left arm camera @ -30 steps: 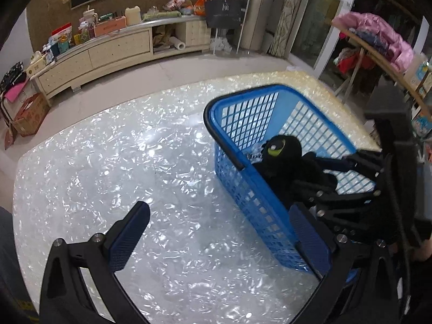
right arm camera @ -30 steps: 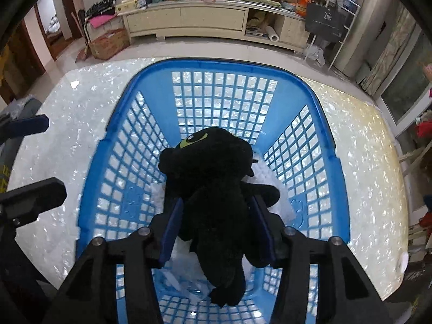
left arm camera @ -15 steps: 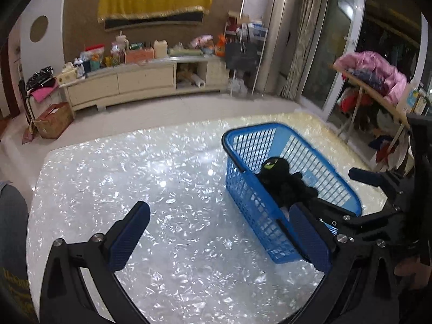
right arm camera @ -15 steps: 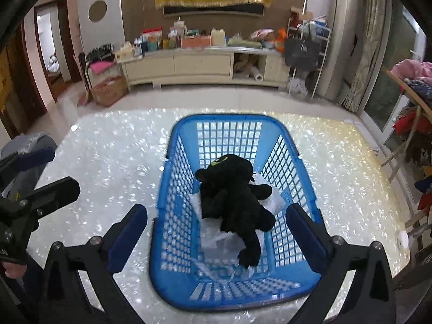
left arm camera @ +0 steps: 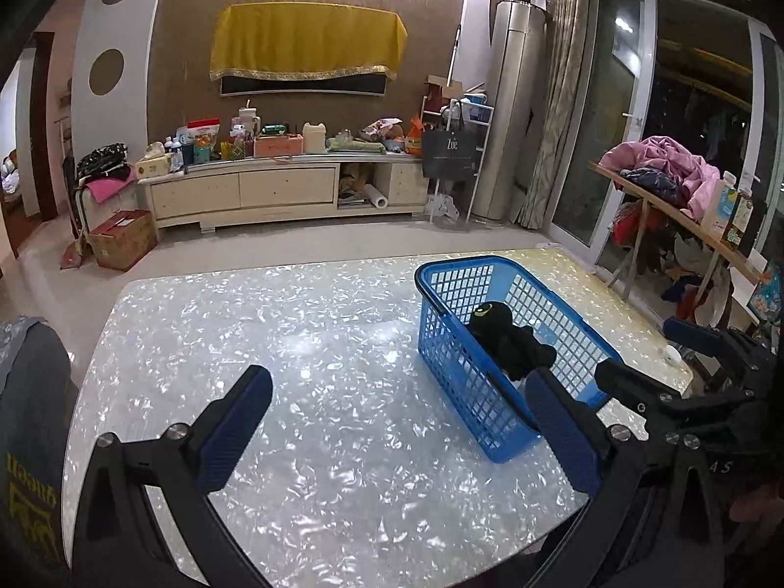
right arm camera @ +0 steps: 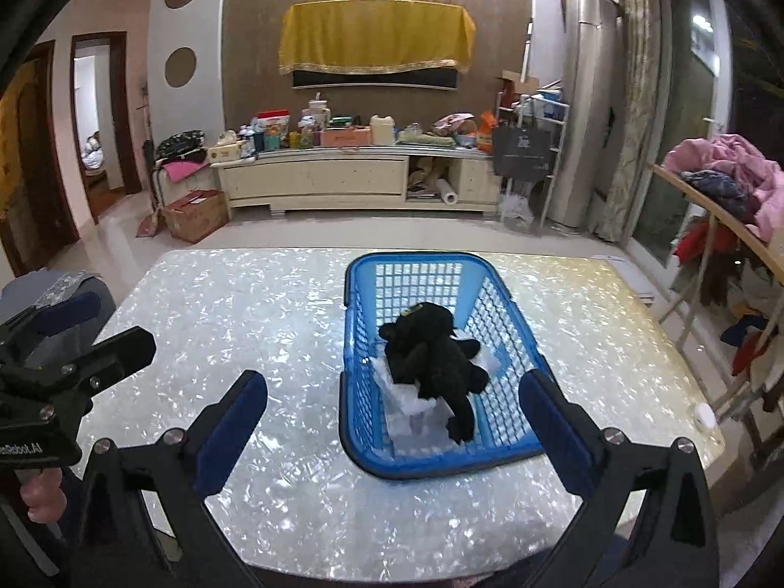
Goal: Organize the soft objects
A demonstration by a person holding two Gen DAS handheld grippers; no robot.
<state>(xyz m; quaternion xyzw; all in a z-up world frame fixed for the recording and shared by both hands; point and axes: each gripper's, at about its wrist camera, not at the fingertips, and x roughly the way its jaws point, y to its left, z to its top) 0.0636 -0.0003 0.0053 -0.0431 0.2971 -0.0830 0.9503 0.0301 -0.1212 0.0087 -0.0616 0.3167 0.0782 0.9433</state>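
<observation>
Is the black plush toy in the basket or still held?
In: black plush toy lies inside blue basket; right claw open, clear.

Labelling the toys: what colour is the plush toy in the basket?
Black, with a yellow-green eye: the plush toy lies in the blue basket, clearest in the right wrist view.

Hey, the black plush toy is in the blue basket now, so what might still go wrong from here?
Two mild risks. The basket sits close to the table's near edge, so a bump from the open right gripper might push it off. The plush toy lies on loose white plastic, which may snag the fingers on another reach.
</observation>
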